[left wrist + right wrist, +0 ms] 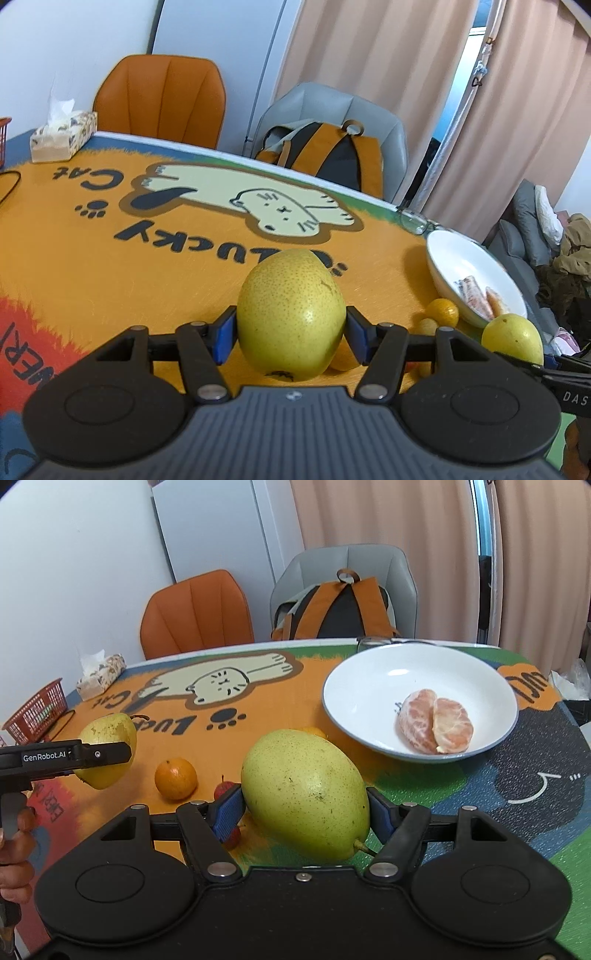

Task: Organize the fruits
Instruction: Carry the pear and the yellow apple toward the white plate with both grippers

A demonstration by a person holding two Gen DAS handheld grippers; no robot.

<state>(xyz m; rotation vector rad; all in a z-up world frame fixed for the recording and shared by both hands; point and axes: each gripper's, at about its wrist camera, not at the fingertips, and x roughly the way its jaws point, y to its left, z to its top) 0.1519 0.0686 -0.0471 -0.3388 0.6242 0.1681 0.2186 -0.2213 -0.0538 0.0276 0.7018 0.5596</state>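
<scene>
1. Biggest item, the white round ceramic plate w/ blue-grey rim (pixel 354 716): it sits at the table's right end and holds only the peeled mandarin halves (pixel 436 722). No whole fruit is in it yet, so I judge the job barely started.
2. Your right gripper (pixel 304 812) pinches the large yellow-green speckled pear (pixel 306 794) btwn its blue pads, stem end toward the camera. The pear looks clear of the cat-print orange tablecloth (pixel 280 709), near the plate but not over it.
3. Your left gripper (pixel 290 332) is clamped on a second yellow-green speckled pear (pixel 291 314), also seemingly off the cloth. In the right view it hangs well left of the plate.
4. So 2 pears are in hand, neither placed. Both likely go to the plate next, if that's the target.
5. Left on the cloth: small orange mandarin (pixel 175 778), just left of the right gripper.
6. Another orange fruit (pixel 314 732) peeks out behind the right pear; mostly hidden.
7. Smallest: little red fruit w/ stem (pixel 225 788) beside the right gripper's left pad, plus one more red one (pixel 233 838) below that pad; can't tell exactly what they are.
</scene>
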